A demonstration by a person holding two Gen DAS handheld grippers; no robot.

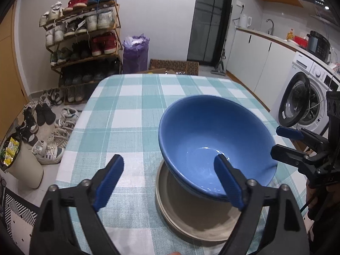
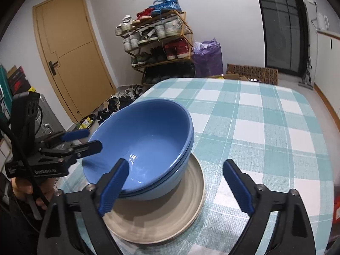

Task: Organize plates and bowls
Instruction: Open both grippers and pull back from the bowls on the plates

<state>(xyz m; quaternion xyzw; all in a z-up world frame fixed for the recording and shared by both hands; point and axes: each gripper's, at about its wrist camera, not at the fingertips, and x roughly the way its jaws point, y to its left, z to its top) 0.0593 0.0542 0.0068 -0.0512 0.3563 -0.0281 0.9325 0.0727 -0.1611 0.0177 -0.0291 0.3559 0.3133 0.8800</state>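
Left hand-held gripper [image 1: 170,182]: jaws spread wide, nothing clamped; its right finger overlaps the near rim of the blue bowls [image 1: 212,140], though contact cannot be confirmed, and its left finger hangs over bare cloth on the side of the bowls toward the shoe rack. Right hand-held gripper [image 2: 176,188]: jaws likewise wide apart, empty; its left finger lies across the near edge of the bowls, and its right finger is over cloth, clear of the bowls. Each gripper shows in the other's view, flanking the bowls from opposite sides, pads apart. A hand [image 2: 27,191] grips the handle of the left unit, below and beside the bowls. The blue bowls are a nested stack, at least two by the doubled rims, sitting tilted on a stack of beige plates [image 2: 170,218]; the bowls lean toward the left gripper's side and sit off-centre, leaving a crescent of plate bare. The plates lie flat on the tabletop [image 1: 131,106], which is covered in teal-and-white check cloth. Beyond the bowls, past the far table edge: a shoe rack [image 1: 85,38], a purple bag [image 1: 136,53] beside it. On the bowls' right-gripper side, a washing machine [image 1: 306,99]. Behind the left gripper, a wooden door [image 2: 70,59].
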